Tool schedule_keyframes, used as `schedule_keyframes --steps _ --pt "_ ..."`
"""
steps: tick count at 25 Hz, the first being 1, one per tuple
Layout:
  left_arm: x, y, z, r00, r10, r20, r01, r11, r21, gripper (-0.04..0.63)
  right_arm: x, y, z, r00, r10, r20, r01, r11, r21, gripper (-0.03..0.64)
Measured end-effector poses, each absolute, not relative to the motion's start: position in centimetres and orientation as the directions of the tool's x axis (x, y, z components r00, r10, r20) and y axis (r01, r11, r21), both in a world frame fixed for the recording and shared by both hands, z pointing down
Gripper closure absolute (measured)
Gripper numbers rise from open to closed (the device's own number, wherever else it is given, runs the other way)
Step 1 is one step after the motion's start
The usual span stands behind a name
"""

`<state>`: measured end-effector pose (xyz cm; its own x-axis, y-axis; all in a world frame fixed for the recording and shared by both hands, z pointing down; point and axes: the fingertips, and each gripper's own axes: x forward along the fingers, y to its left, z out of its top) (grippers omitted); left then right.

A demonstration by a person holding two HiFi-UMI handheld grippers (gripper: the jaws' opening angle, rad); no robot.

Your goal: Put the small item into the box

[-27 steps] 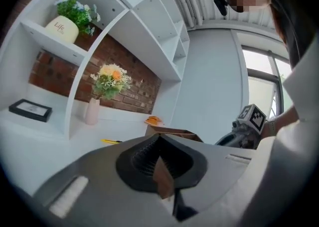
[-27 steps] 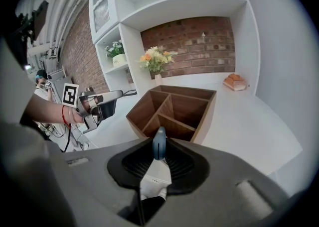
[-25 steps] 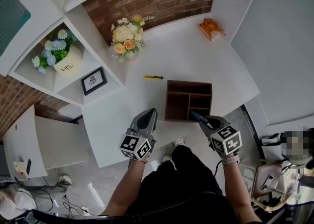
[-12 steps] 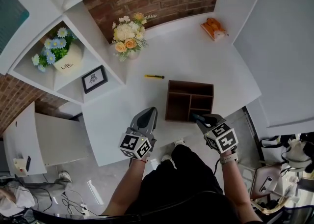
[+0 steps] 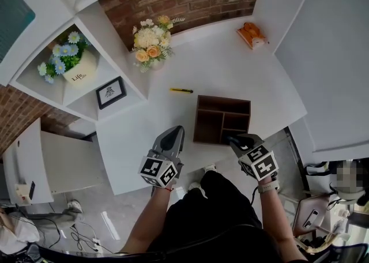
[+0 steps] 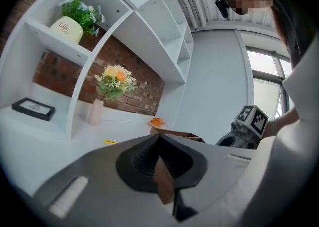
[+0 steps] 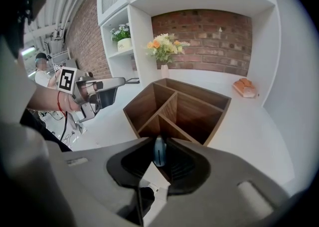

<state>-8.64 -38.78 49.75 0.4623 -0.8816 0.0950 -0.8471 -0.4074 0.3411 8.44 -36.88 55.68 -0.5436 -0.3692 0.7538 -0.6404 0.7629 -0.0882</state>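
A dark wooden box (image 5: 222, 119) with several compartments stands on the white table (image 5: 230, 71). My right gripper (image 5: 231, 139) hovers at the box's near right corner, shut on a small blue item (image 7: 159, 151) that is pinched upright between its jaws. In the right gripper view the box (image 7: 185, 107) lies just beyond the jaw tips, its compartments bare. My left gripper (image 5: 175, 131) is at the table's front edge, left of the box, its jaws closed together with nothing between them. From the left gripper view I see the box's top edge (image 6: 175, 134) and the right gripper (image 6: 245, 130).
A yellow pen-like item (image 5: 181, 90) lies on the table behind the box. A vase of flowers (image 5: 149, 45) stands at the brick wall, an orange object (image 5: 252, 34) at the far right corner. Shelves on the left hold a picture frame (image 5: 110, 93) and a flower pot (image 5: 74, 67).
My right gripper has edged a little left, closer to the box's near right corner, still holding the blue item. The left gripper has stayed where it was.
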Motion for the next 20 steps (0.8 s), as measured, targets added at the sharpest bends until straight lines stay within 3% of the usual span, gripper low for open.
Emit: schedule_keyframes --steps 20 --pt "-6.9 -38.8 49.5 0.501 -0.861 0.088 -0.827 -0.447 0.342 0.592 10.4 -36.5 54.8 -0.543 -0.424 0.725 -0.682 0.726 -0.086 0.528"
